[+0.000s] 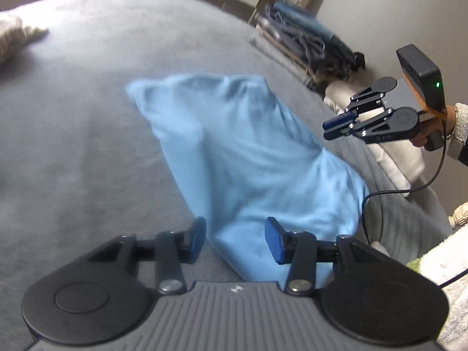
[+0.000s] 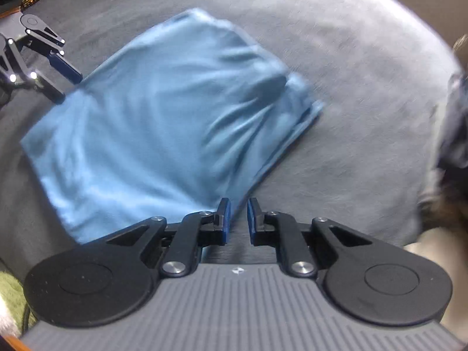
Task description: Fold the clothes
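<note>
Each fisheye looks forward along its own fingers, down and close onto the grey bed (image 1: pixel 87 117). Both views share the light blue garment (image 1: pixel 248 158) and catch the opposite gripper at the edge.

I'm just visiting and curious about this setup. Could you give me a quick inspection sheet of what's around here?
Surface: grey blanket over a bed, fairly smooth.
Job's things: light blue cloth, partly folded and wrinkled, lying flat.
Clutter: pale knitted fabric at the far corner.
Grippers: left tool open, above the cloth's near edge; right tool narrowly open, holding nothing, at the cloth's corner.
Cables: black cable trailing from the right tool.
Surroundings: stack of dark folded clothes beside the bed; a hand holds the right tool.
</note>
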A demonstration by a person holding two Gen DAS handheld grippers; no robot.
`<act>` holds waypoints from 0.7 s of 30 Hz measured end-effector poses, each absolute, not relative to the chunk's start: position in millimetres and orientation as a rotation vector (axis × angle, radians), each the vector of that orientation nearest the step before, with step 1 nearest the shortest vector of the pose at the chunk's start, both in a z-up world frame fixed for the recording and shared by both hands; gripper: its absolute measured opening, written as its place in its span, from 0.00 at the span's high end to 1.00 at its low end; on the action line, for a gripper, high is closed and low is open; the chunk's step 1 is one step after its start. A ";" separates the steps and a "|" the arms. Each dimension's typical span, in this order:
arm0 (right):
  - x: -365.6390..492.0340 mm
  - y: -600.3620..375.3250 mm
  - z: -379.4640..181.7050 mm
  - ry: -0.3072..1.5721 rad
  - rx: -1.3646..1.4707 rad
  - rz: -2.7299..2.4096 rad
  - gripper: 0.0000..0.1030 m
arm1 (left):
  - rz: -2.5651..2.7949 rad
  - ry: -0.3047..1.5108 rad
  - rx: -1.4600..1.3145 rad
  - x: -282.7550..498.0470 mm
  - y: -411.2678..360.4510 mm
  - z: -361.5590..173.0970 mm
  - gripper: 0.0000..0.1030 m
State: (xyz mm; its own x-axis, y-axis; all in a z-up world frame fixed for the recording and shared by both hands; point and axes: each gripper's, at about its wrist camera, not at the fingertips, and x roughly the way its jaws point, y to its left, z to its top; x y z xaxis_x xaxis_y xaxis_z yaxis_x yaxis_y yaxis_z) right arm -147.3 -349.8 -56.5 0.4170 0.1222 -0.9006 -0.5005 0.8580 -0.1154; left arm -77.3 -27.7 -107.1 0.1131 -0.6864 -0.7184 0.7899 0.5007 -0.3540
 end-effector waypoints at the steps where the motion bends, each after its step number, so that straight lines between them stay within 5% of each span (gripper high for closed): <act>1: -142.5 -349.0 -51.9 1.049 -0.384 0.403 0.90 | -1.095 0.956 0.126 -75.1 -30.0 -103.7 0.56; 9: -108.9 -303.3 -66.9 0.970 -0.289 0.511 0.90 | -1.105 0.948 0.134 -57.7 -59.6 -110.7 0.54; 12: -98.2 -297.7 -78.5 0.985 -0.283 0.506 0.91 | -1.056 0.987 0.115 -48.7 -52.0 -125.6 0.61; 21: -86.2 -326.6 -48.4 0.908 -0.139 0.415 0.91 | -1.080 0.955 0.015 -27.5 -55.1 -100.5 0.52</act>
State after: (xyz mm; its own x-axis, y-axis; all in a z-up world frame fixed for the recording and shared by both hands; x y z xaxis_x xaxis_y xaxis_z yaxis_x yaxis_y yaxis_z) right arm -86.2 -326.6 -48.4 0.5424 0.2905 -0.7883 -0.4061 0.9121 0.0566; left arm -27.5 -55.1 -100.5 0.1292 -0.7367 -0.6637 0.7487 0.5114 -0.4219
